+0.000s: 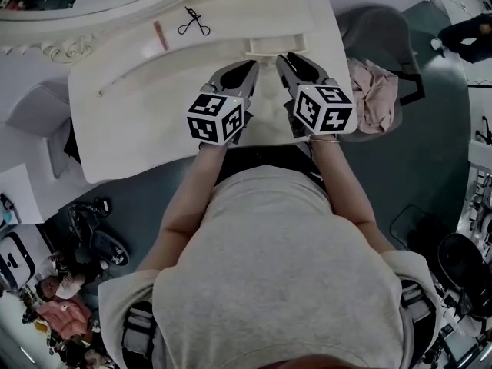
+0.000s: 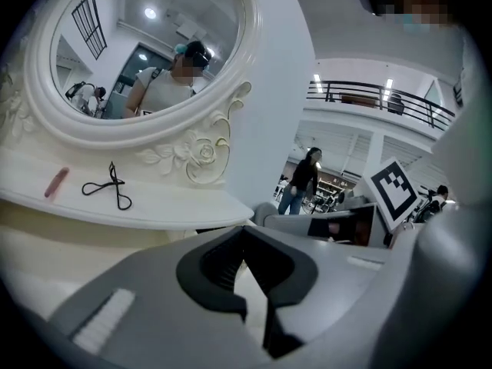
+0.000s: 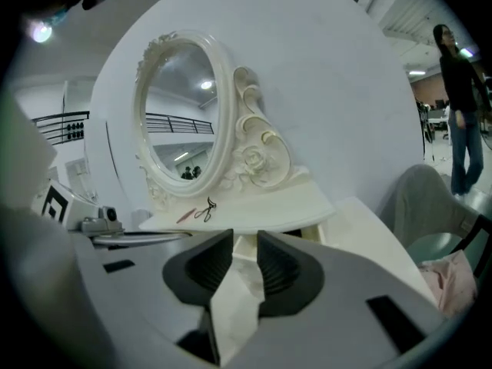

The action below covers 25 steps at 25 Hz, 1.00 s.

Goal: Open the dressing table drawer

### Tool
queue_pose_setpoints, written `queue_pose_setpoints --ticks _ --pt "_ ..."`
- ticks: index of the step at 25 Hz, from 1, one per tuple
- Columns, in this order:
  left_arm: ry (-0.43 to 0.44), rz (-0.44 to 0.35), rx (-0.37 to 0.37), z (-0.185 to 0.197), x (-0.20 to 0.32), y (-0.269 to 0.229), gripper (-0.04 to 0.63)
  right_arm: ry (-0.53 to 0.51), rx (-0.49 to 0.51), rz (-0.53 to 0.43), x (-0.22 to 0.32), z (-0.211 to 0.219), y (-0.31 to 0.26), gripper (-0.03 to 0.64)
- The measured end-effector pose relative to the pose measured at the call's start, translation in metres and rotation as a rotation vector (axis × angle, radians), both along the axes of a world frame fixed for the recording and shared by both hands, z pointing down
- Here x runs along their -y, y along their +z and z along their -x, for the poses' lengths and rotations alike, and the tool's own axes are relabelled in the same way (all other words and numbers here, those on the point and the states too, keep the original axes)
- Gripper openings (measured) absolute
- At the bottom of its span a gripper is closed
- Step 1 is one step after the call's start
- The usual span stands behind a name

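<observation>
The white dressing table (image 1: 138, 121) carries a raised shelf (image 1: 231, 21) below an oval mirror (image 2: 146, 52). A small drawer front (image 1: 278, 46) sits under the shelf's middle; I cannot tell whether it is pulled out. Both grippers hover side by side over the table top, pointing at the shelf. My left gripper (image 1: 254, 65) (image 2: 244, 231) has its tips together with nothing between them. My right gripper (image 1: 281, 57) (image 3: 238, 241) stands open and empty, and the cream drawer front (image 3: 244, 246) shows through its gap, farther off.
A black eyelash curler (image 1: 194, 23) (image 2: 108, 187) and a pink stick (image 1: 160, 34) lie on the shelf. A grey chair with a pink cloth (image 1: 373, 94) stands right of the table. People stand in the room beyond (image 2: 301, 179).
</observation>
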<state>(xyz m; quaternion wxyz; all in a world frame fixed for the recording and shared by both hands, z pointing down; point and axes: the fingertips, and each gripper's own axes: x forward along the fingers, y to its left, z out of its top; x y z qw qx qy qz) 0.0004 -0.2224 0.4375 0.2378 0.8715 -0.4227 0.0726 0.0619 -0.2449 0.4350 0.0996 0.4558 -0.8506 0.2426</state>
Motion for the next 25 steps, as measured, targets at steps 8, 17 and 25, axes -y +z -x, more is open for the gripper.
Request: queue_pose_setpoints --ticks 8,17,25 --pt "0.007 -0.106 -0.016 0.003 0.009 -0.037 0.009 -0.064 0.025 -0.098 0.000 0.012 -0.041 0.055" --pt "-0.018 -0.180 -0.032 -0.001 0.000 -0.064 0.009 -0.129 0.065 -0.247 -0.019 0.019 -0.093 0.009" --pt "-0.012 -0.194 -0.036 -0.007 -0.013 -0.070 0.009 -0.122 0.013 -0.261 -0.030 0.015 -0.098 0.008"
